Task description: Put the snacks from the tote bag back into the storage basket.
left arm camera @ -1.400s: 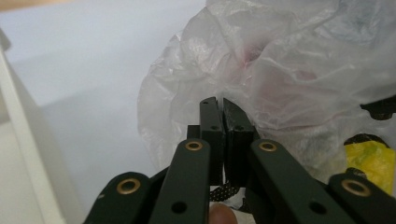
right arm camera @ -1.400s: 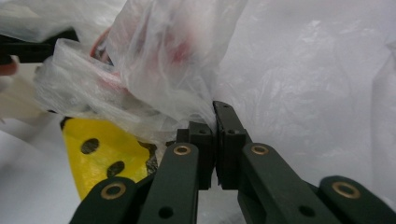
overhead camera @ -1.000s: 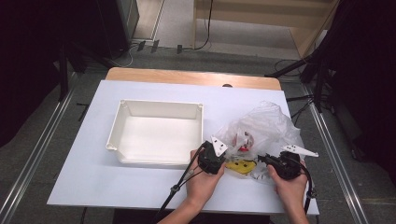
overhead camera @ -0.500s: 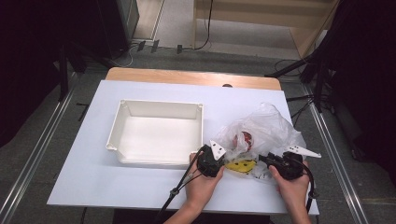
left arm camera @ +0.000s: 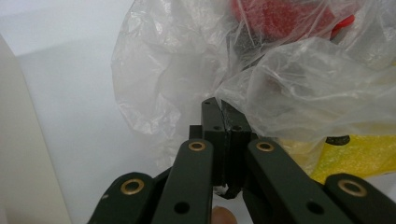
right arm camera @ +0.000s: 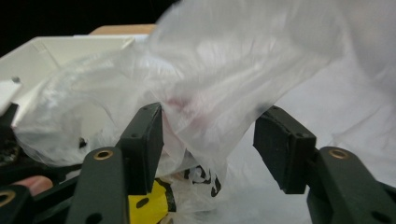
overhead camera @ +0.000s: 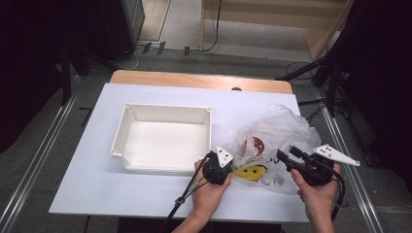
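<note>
Where film bunches, the plastic bag (overhead camera: 272, 133) blurs its contents.

The plastic bag (overhead camera: 277, 131) is clear and milky, showing a red round item (overhead camera: 254, 145) and a yellow packet with black marks (overhead camera: 250, 171) inside. The tray (overhead camera: 165, 167) is white, on a white table (overhead camera: 97, 184) with a wooden far edge. Both hand-held grippers are black.

Right gripper open at the plastic bag

The right gripper (right arm camera: 208, 149) had just been opening, its jaws wide apart, with a fold of the clear plastic bag (right arm camera: 233, 79) hanging loose between them. A yellow item (right arm camera: 144, 203) showed through the film below; the white tray (right arm camera: 60, 53) stood behind at left.
</note>
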